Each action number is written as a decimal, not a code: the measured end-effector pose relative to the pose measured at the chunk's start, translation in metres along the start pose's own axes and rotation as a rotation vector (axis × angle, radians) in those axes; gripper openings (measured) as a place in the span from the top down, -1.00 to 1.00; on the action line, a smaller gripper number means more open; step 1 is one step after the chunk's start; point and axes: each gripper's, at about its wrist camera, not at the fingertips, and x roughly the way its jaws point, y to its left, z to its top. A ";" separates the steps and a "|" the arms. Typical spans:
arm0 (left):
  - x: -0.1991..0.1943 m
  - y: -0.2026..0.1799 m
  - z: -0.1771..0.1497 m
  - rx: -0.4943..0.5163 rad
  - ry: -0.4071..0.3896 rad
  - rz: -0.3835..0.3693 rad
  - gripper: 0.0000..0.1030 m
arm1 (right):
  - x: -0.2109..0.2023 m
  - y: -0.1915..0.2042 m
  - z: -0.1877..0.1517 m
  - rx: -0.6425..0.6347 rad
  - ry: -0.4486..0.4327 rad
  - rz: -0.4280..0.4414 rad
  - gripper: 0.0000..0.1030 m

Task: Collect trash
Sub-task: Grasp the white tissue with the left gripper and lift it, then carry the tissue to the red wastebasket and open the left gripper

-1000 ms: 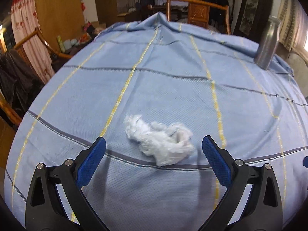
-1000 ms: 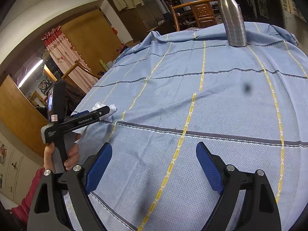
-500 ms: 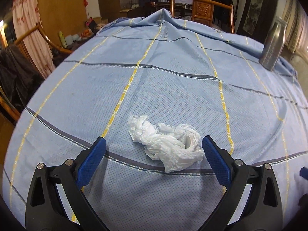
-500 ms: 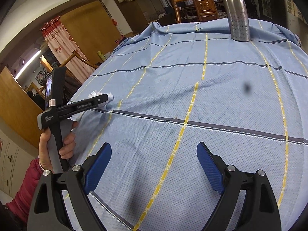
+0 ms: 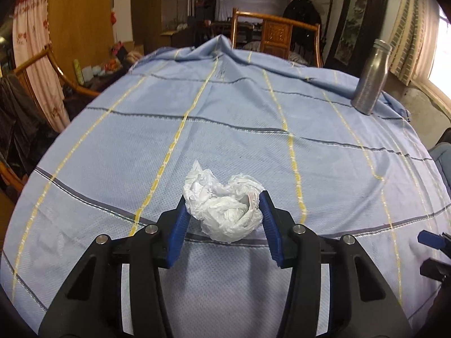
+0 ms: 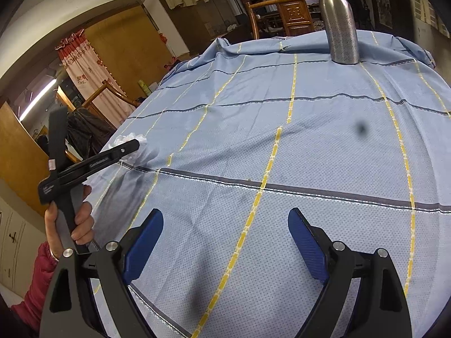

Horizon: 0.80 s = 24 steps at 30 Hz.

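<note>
With the left tongs (image 5: 224, 219) pinching the crumpled tissue (image 5: 225, 208) at twelve o'clock, squeeze firmly before lifting off the bench (image 5: 253, 129); right tongs (image 6: 225, 242) hang spread.

Both claws, left claw (image 5: 224, 219) and right claw (image 6: 225, 242): black plastic arms, ribbed blue pads, silver pivot screws; bare-skinned left hand (image 6: 70, 222), red sleeve (image 6: 36, 284).

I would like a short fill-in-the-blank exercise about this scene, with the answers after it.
1. The left gripper is closed on the crumpled white ____.
2. The right gripper is open and holds ____.
3. The metal bottle stands ____ on the blue tablecloth.

Answers: tissue; nothing; upright
</note>
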 end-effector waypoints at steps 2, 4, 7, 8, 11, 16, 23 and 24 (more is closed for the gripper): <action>-0.007 -0.003 -0.004 0.011 -0.016 0.008 0.05 | -0.001 0.001 0.000 -0.004 -0.007 0.000 -0.72; -0.014 -0.008 -0.009 0.025 -0.031 0.020 0.05 | -0.004 0.002 0.000 -0.008 -0.014 0.003 -0.72; -0.021 -0.014 -0.015 0.043 -0.041 0.025 0.05 | -0.006 0.003 0.000 -0.012 -0.025 0.002 -0.72; -0.024 -0.016 -0.017 0.047 -0.045 0.030 0.05 | -0.007 0.003 0.000 -0.012 -0.027 0.001 -0.72; -0.030 -0.019 -0.021 0.050 -0.056 0.033 0.05 | -0.008 0.002 0.001 -0.011 -0.032 -0.003 -0.72; -0.038 -0.022 -0.026 0.050 -0.074 0.042 0.05 | -0.007 0.000 0.001 -0.014 -0.037 -0.024 -0.72; -0.055 -0.027 -0.043 0.047 -0.070 0.045 0.05 | -0.006 0.001 0.001 -0.020 -0.027 -0.024 -0.72; -0.059 -0.028 -0.045 0.052 -0.073 0.052 0.05 | -0.007 0.002 0.001 -0.023 -0.030 -0.021 -0.72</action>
